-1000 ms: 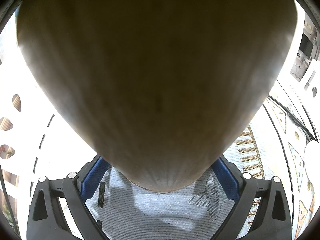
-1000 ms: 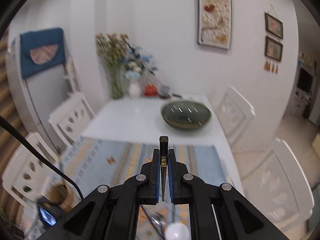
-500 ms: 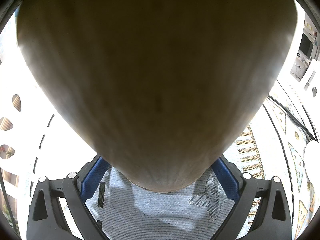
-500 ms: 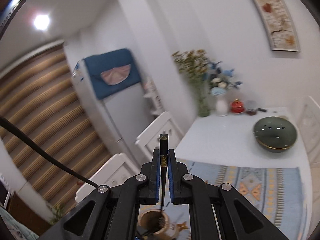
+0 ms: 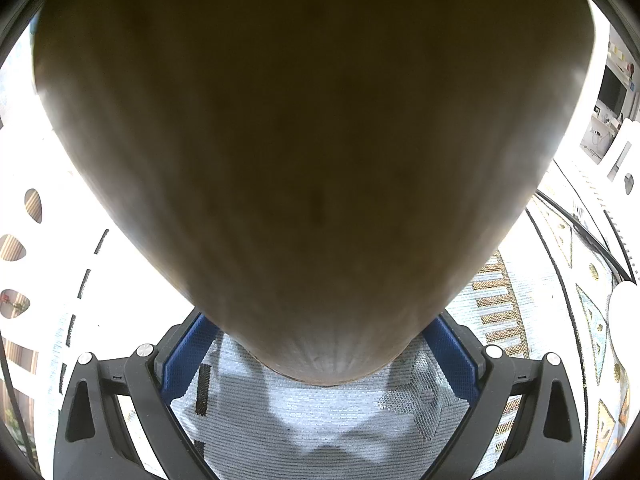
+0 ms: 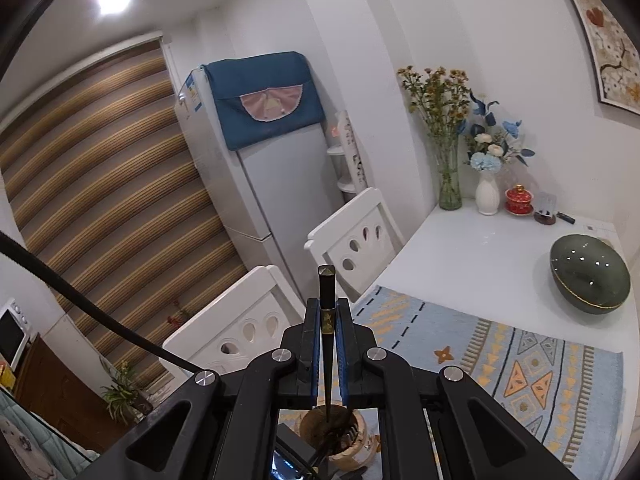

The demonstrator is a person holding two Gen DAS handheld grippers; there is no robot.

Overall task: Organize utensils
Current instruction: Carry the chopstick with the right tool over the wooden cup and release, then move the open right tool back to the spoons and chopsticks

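Left wrist view:
Left hand-held gripper (image 5: 320,356): jaws spread wide, its blue pads (image 5: 182,360) against either side of a round wooden utensil holder (image 5: 312,168).
Wooden utensil holder: held between the pads, so near the lens that its brown grained wall fills most of the view; its rounded lower end sits just above the gap between the fingers.
Placemat (image 5: 320,428): pale blue woven cloth with tan stripes and triangles, lying below the holder and the gripper on the white tabletop (image 5: 560,184).
Cable (image 5: 576,224): a black line running across the mat at the right.
White chair back (image 5: 24,240): at the left edge, with oval cut-outs.

Right wrist view:
Right hand-held gripper (image 6: 328,332): jaws drawn narrow, clamped on a single dark chopstick (image 6: 326,320).
Chopstick: upright between the blue pads, its square butt end standing above the fingertips, a small gold mark at the grip; its thin end reaches down towards the mouth of the wooden utensil holder (image 6: 340,432), seen below the gripper. Whether the tip touches anything inside cannot be told.
Utensil holder here: standing on the patterned placemat (image 6: 520,364), with dark utensils inside.
Green bowl (image 6: 588,280): on the bare white tabletop (image 6: 472,248), well apart from the gripper, to the right.
Far end of the tabletop: a glass vase of dried flowers (image 6: 448,176), a white vase (image 6: 488,196), a red lidded cup (image 6: 518,200).
Background: two white chairs (image 6: 352,240), a refrigerator (image 6: 272,184) draped with a blue cloth, striped blinds (image 6: 100,180).
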